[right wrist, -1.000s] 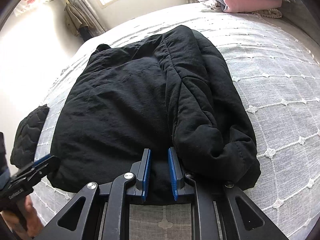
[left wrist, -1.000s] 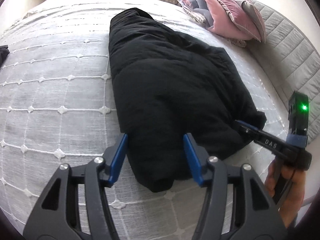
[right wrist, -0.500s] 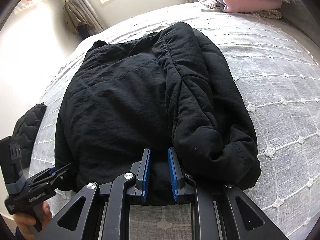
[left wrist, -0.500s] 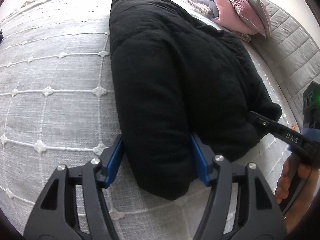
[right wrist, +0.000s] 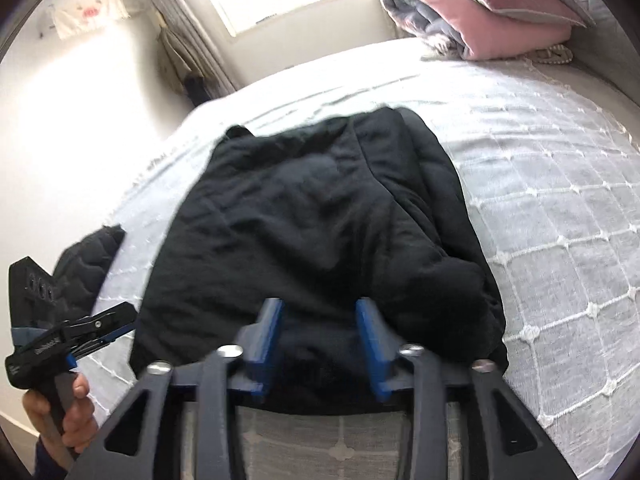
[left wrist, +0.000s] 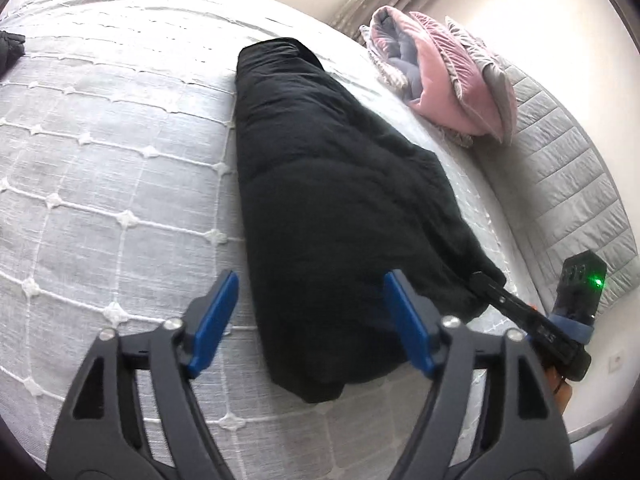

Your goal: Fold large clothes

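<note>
A black padded jacket (left wrist: 336, 208) lies folded into a long bundle on the white bedspread (left wrist: 100, 184). My left gripper (left wrist: 312, 320) straddles its near end with the jaws opening. The left blue pad (left wrist: 216, 320) stands clear of the cloth and the right pad is at its side. In the right wrist view the jacket (right wrist: 320, 216) shows its near hem between the pads of my right gripper (right wrist: 320, 340), whose jaws are opening and no longer pinch the fabric. A hand holds the left gripper (right wrist: 120, 316) beside the jacket's left corner. The right gripper (left wrist: 484, 280) sits at the jacket's right edge.
Folded pink and grey bedding (left wrist: 448, 80) is piled at the head of the bed against a grey quilted headboard (left wrist: 560, 184). A dark quilted garment (right wrist: 88, 256) lies at the bed's left edge. A window and curtain (right wrist: 188, 52) stand beyond the far side.
The right jaws were pinched on the jacket's hem and have sprung apart. The left jaws have widened off the jacket's end, and that gripper has drawn back from the bundle.
</note>
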